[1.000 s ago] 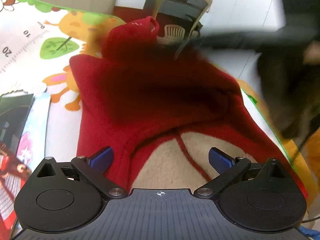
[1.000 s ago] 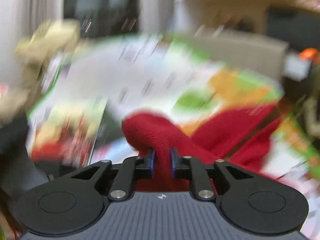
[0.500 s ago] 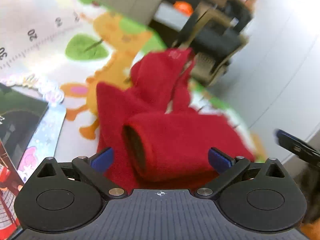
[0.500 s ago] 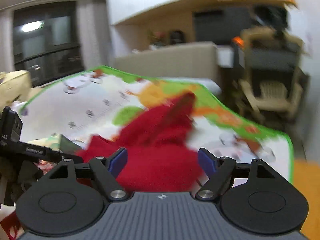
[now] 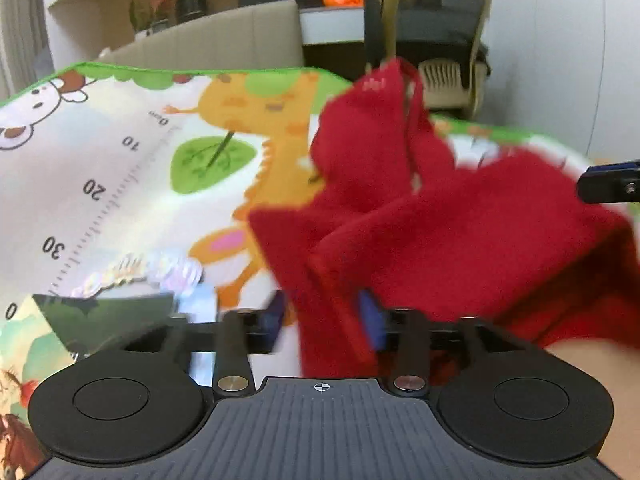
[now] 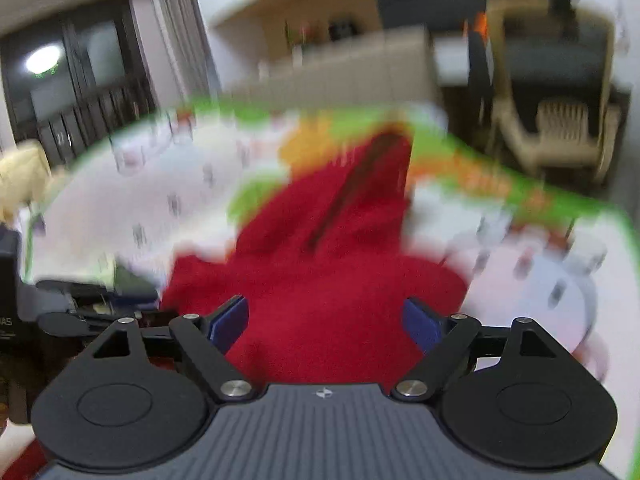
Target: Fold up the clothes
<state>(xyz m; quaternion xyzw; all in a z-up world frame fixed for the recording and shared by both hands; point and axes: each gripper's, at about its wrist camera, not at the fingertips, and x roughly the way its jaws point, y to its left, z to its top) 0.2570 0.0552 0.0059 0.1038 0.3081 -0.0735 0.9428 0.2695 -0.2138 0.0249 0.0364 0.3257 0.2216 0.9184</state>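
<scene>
Seen from the left wrist, a cartoon play mat (image 5: 132, 168) with a green border fills the left and far ground, its printed ruler and giraffe lying bare and open; beyond its far edge stand a beige sofa (image 5: 224, 38) and a chair (image 5: 436, 32). A red fleece garment (image 5: 452, 236) is heaped on the mat's right half, one pointed part lifted toward the far edge, a folded band running down toward the camera. The left gripper (image 5: 322, 316) has its blue-padded fingers (image 5: 370, 320) drawn in on that near red band, pinching it. At the right edge, a dark fingertip of the right gripper (image 5: 608, 186) shows just above the fleece.

From the right wrist, heavily blurred, the mat's (image 6: 132, 200) green edge curves across the far ground, with open mat left and right of the red fleece garment (image 6: 320, 280). The right gripper (image 6: 326, 322) is spread wide, the red cloth lying between and beyond its fingers (image 6: 228, 318), ungrasped.
</scene>
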